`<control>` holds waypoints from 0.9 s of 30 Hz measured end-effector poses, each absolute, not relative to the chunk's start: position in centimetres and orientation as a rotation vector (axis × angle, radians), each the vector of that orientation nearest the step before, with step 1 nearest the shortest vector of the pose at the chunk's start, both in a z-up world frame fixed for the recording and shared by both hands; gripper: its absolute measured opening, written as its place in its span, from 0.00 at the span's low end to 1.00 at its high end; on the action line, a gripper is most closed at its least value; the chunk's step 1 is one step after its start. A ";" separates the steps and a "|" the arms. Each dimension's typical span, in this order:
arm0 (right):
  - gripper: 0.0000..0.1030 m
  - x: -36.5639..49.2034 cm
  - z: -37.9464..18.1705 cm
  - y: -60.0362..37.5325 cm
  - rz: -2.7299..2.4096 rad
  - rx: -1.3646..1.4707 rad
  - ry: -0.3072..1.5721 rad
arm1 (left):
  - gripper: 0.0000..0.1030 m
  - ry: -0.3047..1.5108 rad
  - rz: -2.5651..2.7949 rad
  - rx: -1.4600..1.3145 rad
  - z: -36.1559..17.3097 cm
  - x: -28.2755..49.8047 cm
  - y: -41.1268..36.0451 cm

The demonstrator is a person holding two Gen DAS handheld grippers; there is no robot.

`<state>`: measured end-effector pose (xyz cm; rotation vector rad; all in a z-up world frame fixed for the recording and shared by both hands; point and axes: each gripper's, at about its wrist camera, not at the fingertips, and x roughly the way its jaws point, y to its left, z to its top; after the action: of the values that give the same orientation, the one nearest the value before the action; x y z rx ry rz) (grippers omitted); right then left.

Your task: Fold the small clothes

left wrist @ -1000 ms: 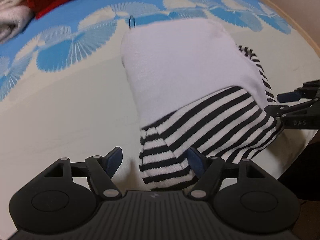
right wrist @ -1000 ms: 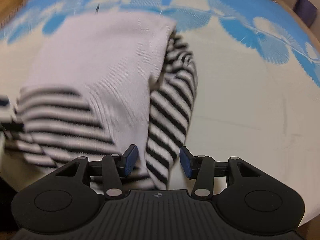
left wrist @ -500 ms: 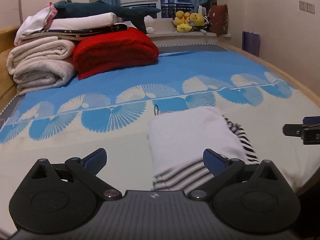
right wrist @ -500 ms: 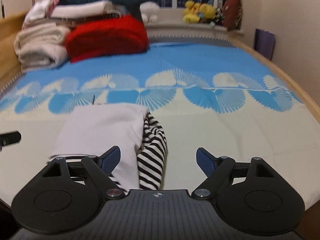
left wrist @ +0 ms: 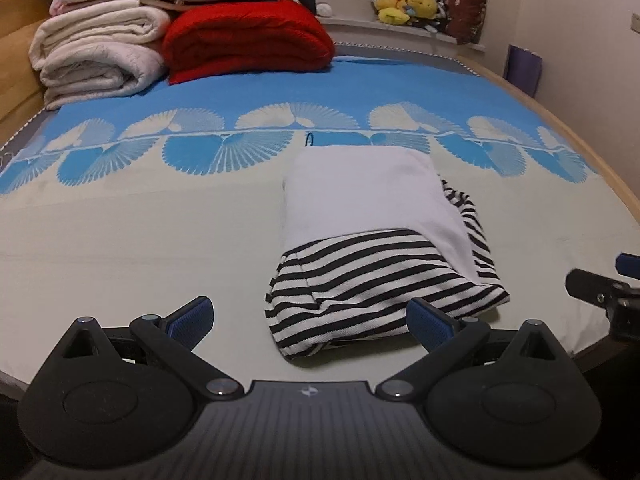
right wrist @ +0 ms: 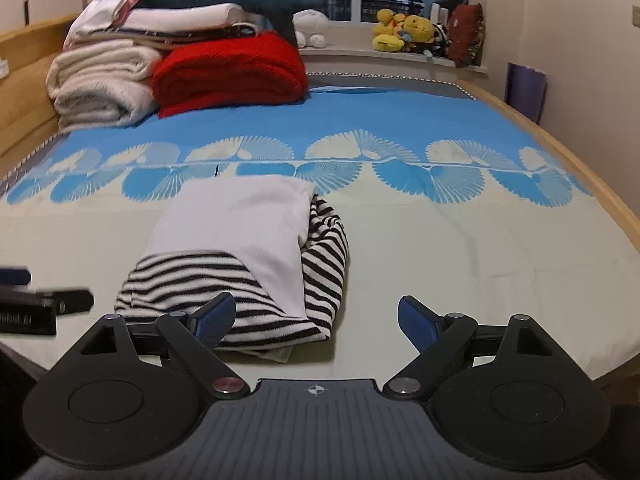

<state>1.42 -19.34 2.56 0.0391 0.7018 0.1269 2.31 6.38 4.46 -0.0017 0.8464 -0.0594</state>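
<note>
The folded white and black-striped knit garment point(left wrist: 376, 240) is lying on the blue-and-cream fan-patterned bedspread point(left wrist: 140, 216), around 12 o'clock of the left gripper point(left wrist: 310, 318). Both it and the right gripper point(right wrist: 316, 318) are hanging spread wide, gripping nothing.

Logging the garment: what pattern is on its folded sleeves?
Black and white stripes on the sleeves over a plain white body; clearest in the left wrist view.

A bed point(left wrist: 120, 240) carries a blue-and-cream fan-patterned cover. At its far left lie cream folded blankets point(left wrist: 96, 60) beside a red blanket point(left wrist: 248, 40). Yellow plush toys point(right wrist: 404, 30) sit on the windowsill; a purple thing point(right wrist: 524, 88), perhaps a bag, stands by the wall.
</note>
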 end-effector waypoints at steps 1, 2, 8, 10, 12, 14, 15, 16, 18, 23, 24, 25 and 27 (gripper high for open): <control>0.86 1.4 2.5 -19.2 0.130 0.030 0.702 | 1.00 0.849 -0.053 -0.001 4.3 2.5 6.4; 0.86 1.5 2.3 -19.1 0.131 0.025 0.705 | 1.00 0.852 -0.047 -0.001 4.2 2.6 6.4; 0.86 2.0 1.7 -19.0 0.117 0.064 0.741 | 1.00 0.868 -0.056 -0.002 3.7 2.9 6.8; 0.86 2.2 1.6 -19.0 0.109 0.076 0.745 | 1.00 0.869 -0.060 -0.005 3.7 2.9 6.8; 0.86 2.2 1.5 -19.0 0.108 0.079 0.748 | 1.00 0.878 -0.061 -0.014 3.5 3.1 6.8; 0.86 2.3 1.4 -18.9 0.112 0.073 0.749 | 1.00 0.888 -0.061 -0.013 3.3 3.3 6.7; 0.86 2.3 1.4 -18.8 0.115 0.069 0.748 | 1.00 0.889 -0.061 -0.010 3.2 3.3 6.6; 0.86 2.3 1.4 -18.8 0.117 0.066 0.748 | 1.00 0.890 -0.061 -0.007 3.2 3.3 6.4; 0.86 2.4 1.4 -18.7 0.121 0.062 0.749 | 1.00 0.891 -0.066 -0.004 3.2 3.4 6.2; 0.86 2.6 1.3 -18.7 0.133 0.065 0.756 | 1.00 0.897 -0.064 -0.010 3.0 3.5 6.3; 0.86 2.6 1.2 -18.7 0.134 0.065 0.757 | 1.00 0.898 -0.063 -0.012 3.0 3.6 6.3; 0.86 2.7 1.2 -18.7 0.136 0.065 0.758 | 1.00 0.899 -0.061 -0.014 3.0 3.6 6.3; 0.86 2.7 1.2 -18.7 0.138 0.064 0.759 | 1.00 0.899 -0.060 -0.020 3.0 3.6 6.4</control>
<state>2.73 -18.67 1.20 0.0644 0.7590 0.1382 3.63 6.40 3.02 -0.0198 0.8991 -0.0604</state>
